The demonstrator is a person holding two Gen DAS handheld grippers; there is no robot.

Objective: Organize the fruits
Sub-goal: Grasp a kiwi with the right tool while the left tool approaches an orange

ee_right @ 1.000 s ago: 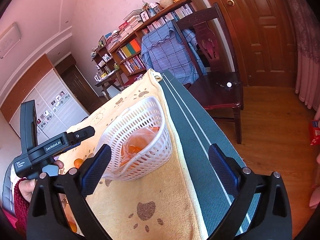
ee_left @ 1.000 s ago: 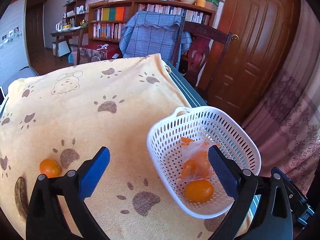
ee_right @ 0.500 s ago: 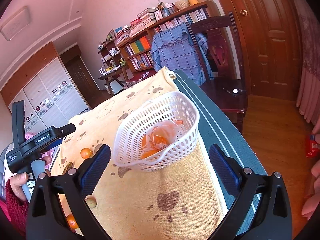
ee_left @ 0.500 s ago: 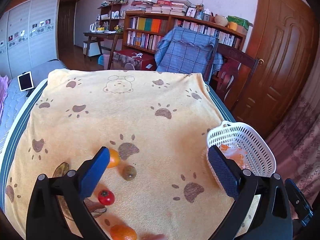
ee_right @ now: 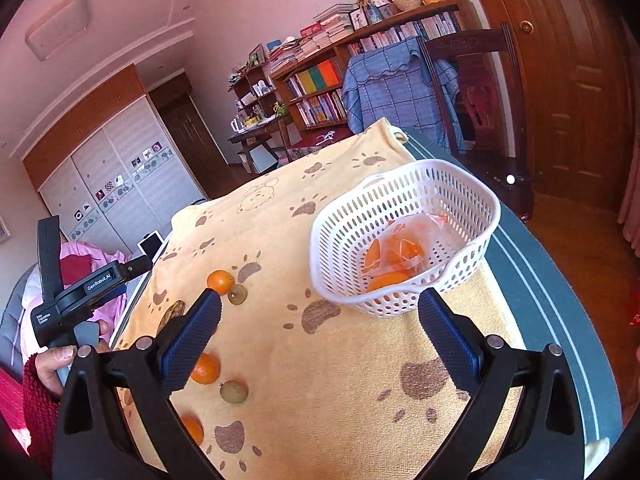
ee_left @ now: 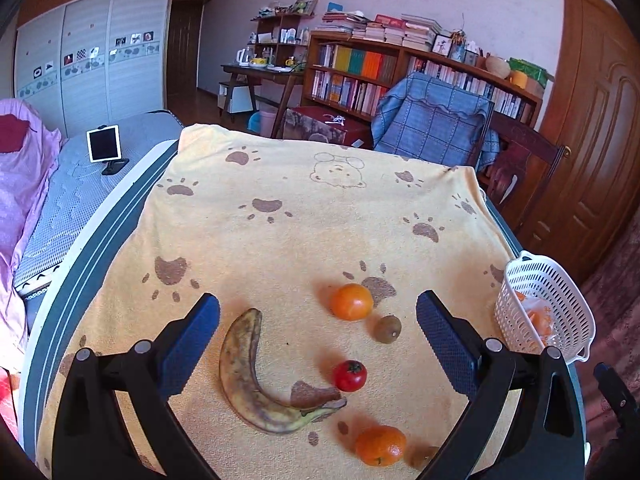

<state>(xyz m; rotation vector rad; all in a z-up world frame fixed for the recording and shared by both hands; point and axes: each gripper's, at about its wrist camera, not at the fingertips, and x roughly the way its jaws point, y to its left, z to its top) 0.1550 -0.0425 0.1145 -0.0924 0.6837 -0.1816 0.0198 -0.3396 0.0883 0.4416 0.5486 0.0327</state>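
Observation:
In the left wrist view, a spotted banana, a red tomato, two oranges and a kiwi lie on the yellow paw-print towel. My left gripper is open and empty above them. A white basket stands at the right edge. In the right wrist view the basket holds an orange and a plastic bag of oranges. My right gripper is open and empty just in front of the basket. Loose oranges and kiwis lie to its left.
The towel covers a table with a dark green edge. A wooden chair with a blue cloth stands behind the table, with a bookshelf and door beyond. A bed with a tablet is at left.
My left gripper has swung left, away from the basket, and now faces the loose fruit. My right gripper has turned and risen to look down into the basket.

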